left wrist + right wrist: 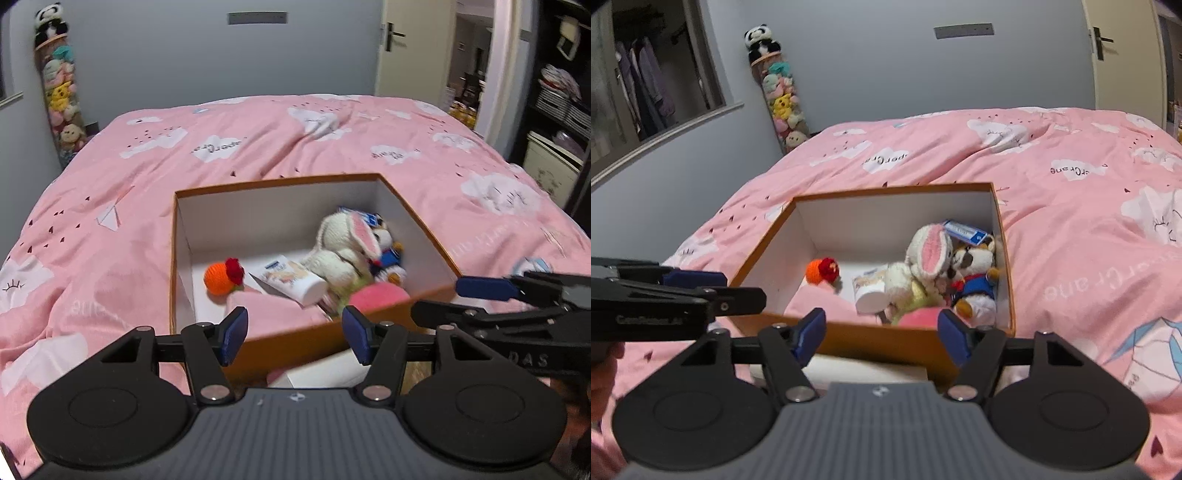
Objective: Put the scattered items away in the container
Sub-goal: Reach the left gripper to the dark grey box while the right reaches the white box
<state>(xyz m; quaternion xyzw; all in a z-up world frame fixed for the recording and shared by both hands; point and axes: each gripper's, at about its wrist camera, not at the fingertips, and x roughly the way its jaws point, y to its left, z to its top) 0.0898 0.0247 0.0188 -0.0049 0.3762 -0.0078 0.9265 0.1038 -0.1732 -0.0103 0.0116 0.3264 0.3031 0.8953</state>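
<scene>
Hovering both empty, spread-open: left claw (291,334), right claw (882,338), near the orange cardboard box (295,343) holding the white knitted bunny (343,247); scanning the pink bed quilt (110,184) for strays.

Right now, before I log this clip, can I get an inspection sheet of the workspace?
Surface: pink duvet with white cloud print, rumpled.
Container: open orange box with white inside, resting on the duvet.
Job's things: all inside the box: white bunny plush, bear plush in blue, orange crochet ball, white tube, blue-and-white packet, pink soft items.
Clutter: a white flat item beside the box's near wall; identity unclear.
Grippers: left gripper and right gripper both empty, jaws open, near the box's front edge.
Cables: nothing seen.
Surroundings: tall tube of plush toys topped by a panda, grey wall, door, shelving.
</scene>
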